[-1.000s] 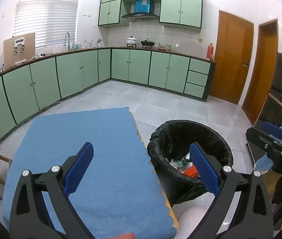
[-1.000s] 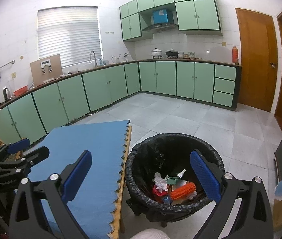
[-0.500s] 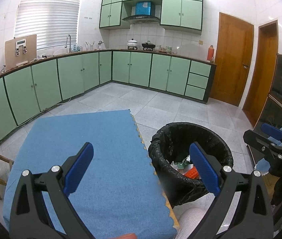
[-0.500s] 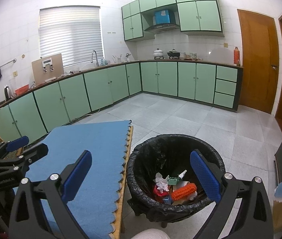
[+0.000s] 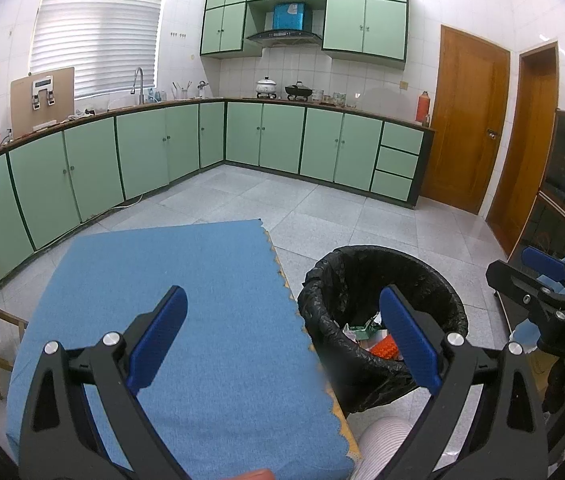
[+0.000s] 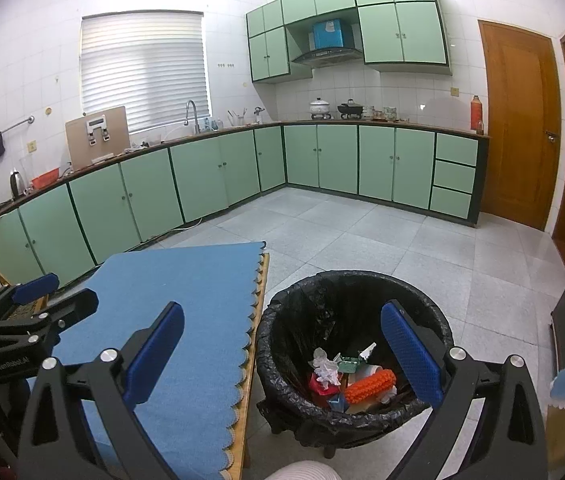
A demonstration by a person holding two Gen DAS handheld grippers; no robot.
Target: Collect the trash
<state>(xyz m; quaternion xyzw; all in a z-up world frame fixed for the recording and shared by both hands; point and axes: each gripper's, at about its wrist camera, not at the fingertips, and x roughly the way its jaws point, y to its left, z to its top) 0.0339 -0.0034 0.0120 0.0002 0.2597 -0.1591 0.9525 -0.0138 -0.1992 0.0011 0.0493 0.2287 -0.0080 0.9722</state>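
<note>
Trash [image 6: 352, 382] inside black-lined bin [image 6: 362, 284] | blue-covered table [image 5: 186, 304] beside | both tongs empty, spread wide

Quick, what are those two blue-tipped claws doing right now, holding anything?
Left hand-held gripper: open, holding nothing, above the blue mat.
Right hand-held gripper: open, holding nothing, near the trash bin.

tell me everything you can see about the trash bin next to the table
The trash bin is round and lined with a crinkled, glossy black plastic bag folded over its rim. It stands upright on the grey tiled floor, right beside the scalloped edge of the blue mat on the table. Inside lie crumpled white paper, an orange bumpy item, a green carton and red scraps. Neither gripper touches it.
</note>
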